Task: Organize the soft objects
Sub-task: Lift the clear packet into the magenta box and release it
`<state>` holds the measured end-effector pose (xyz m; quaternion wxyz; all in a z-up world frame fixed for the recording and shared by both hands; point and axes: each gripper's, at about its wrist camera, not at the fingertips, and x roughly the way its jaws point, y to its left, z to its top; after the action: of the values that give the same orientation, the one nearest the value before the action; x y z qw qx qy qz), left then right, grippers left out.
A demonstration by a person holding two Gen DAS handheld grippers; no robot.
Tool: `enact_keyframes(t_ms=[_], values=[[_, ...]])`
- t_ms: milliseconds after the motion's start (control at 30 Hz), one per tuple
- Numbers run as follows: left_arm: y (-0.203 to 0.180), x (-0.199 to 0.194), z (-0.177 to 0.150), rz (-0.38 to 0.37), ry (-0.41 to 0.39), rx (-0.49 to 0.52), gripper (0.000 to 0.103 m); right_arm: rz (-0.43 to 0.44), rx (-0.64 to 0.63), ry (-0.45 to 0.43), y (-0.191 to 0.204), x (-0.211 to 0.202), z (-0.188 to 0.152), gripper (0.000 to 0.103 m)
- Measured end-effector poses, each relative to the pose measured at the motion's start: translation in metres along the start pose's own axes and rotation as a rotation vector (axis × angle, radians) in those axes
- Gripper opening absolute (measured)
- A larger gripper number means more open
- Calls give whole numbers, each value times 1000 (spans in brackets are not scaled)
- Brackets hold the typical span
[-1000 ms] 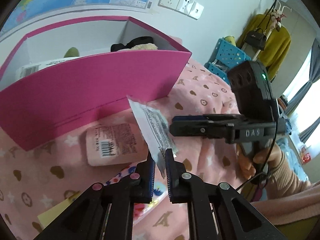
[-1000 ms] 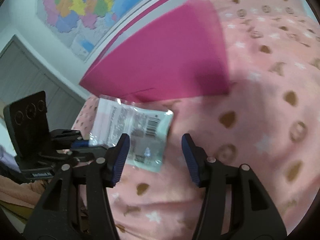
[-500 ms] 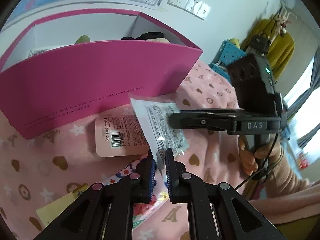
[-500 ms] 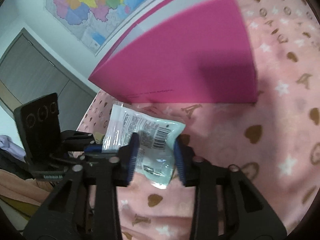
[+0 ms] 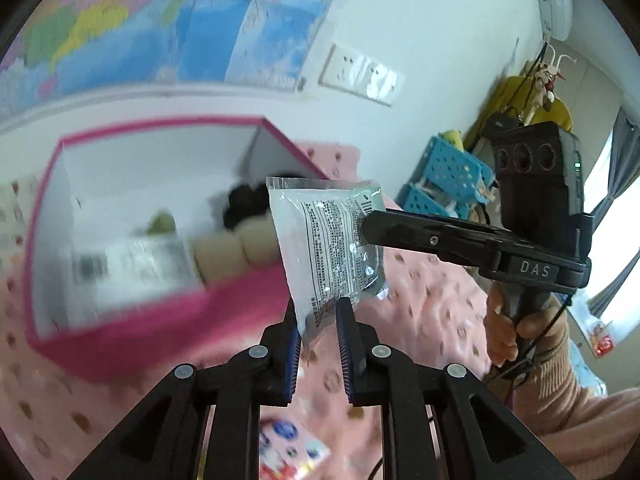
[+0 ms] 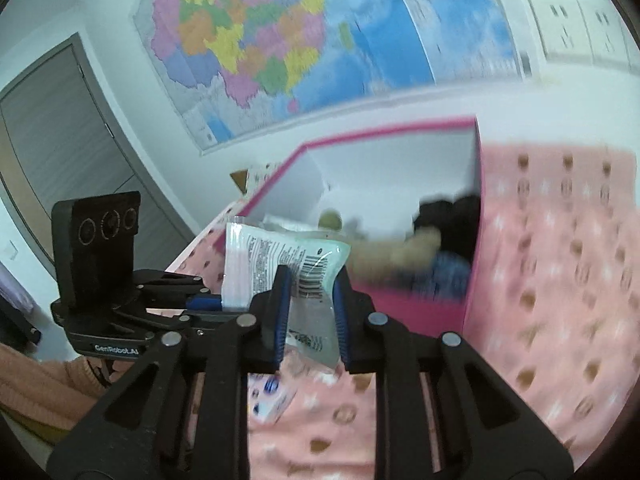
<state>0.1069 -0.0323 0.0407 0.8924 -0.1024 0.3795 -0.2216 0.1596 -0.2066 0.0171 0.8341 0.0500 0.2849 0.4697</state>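
Observation:
A clear plastic packet (image 5: 332,240) with printed text and a barcode hangs in the air above the pink blanket. My left gripper (image 5: 318,334) is shut on its lower corner. My right gripper (image 6: 308,308) is shut on its other end (image 6: 304,272); it shows in the left wrist view as a black arm (image 5: 432,236) reaching in from the right. The pink box (image 5: 132,308) with a white inside lies just beyond the packet, open at the top. It holds a labelled white pack (image 5: 132,264), beige soft things (image 5: 240,244) and a black one (image 5: 244,204).
The pink blanket (image 6: 560,280) with brown hearts and white stars covers the bed. A colourful small packet (image 5: 292,452) lies on it below the grippers. A wall with a map (image 6: 280,40) and sockets (image 5: 360,76) is behind the box. Blue baskets (image 5: 444,176) stand far right.
Both grippers have lifted the packet up from the blanket to above the box's rim. The right gripper has closed onto the packet. The box's inside now shows.

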Motion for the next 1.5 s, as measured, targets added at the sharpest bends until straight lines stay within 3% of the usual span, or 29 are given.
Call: enact_keyframes(t_ms=[200, 533, 633, 800, 933, 1167, 1500], values=[[26, 15, 40, 35, 5, -37, 16, -34, 3, -12, -16, 15, 34, 23], [61, 49, 65, 74, 68, -111, 20, -87, 77, 33, -53, 53, 53, 23], [71, 61, 65, 89, 93, -139, 25, -110, 95, 60, -62, 66, 52, 23], [81, 72, 64, 210, 106, -153, 45, -189, 96, 86, -69, 79, 48, 24], [80, 65, 61, 234, 77, -142, 46, -213, 81, 86, -69, 75, 42, 29], [66, 40, 51, 259, 10, -84, 49, -190, 57, 46, -53, 46, 26, 34], [40, -19, 2, 185, -88, -12, 58, -14, 45, -9, -16, -3, -18, 46]])
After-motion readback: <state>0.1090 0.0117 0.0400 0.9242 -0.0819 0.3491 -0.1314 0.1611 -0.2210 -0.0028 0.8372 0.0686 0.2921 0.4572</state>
